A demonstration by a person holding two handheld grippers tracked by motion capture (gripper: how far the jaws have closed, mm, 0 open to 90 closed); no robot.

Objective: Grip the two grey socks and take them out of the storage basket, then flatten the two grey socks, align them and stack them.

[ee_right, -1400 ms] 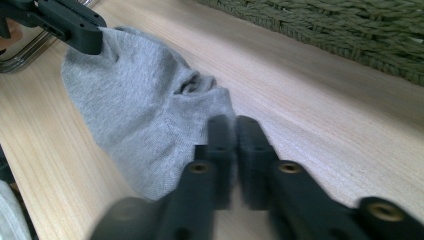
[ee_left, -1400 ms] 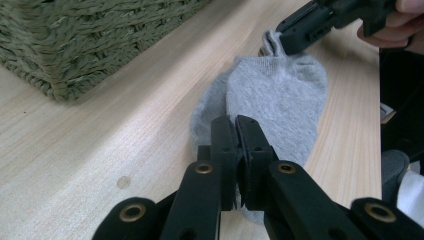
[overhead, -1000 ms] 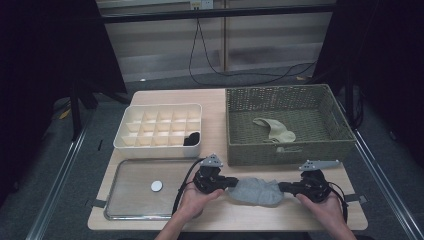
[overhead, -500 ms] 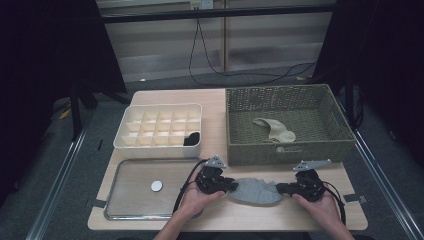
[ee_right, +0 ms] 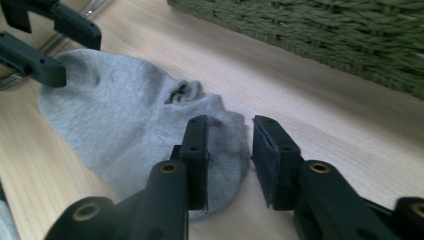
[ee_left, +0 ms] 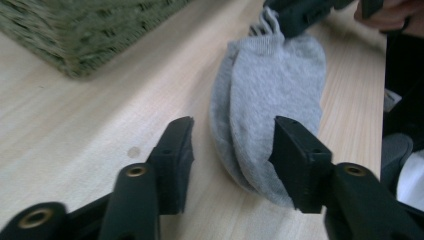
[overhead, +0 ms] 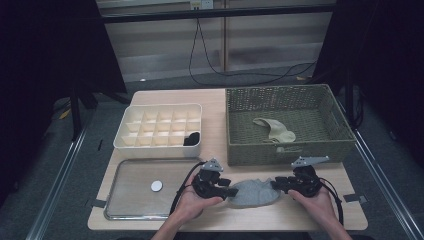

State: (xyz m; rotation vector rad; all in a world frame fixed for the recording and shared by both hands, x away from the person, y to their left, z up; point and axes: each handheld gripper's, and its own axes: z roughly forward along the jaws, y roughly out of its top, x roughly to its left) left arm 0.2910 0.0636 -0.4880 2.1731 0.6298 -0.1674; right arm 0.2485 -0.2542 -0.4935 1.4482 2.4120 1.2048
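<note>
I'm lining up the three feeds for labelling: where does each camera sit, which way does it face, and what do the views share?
High view: above the person's side, looking forward and down on the table; forearms, left gripper and right gripper.
Left gripper view: rides the left gripper, looking along its open jaws over the grey sock toward the right gripper.
Right gripper view: rides the right gripper, facing the left gripper across the sock.
Shared: sock, wicker basket.

dim dark surroundings, evenly lit tabletop, close fingers blurred.
</note>
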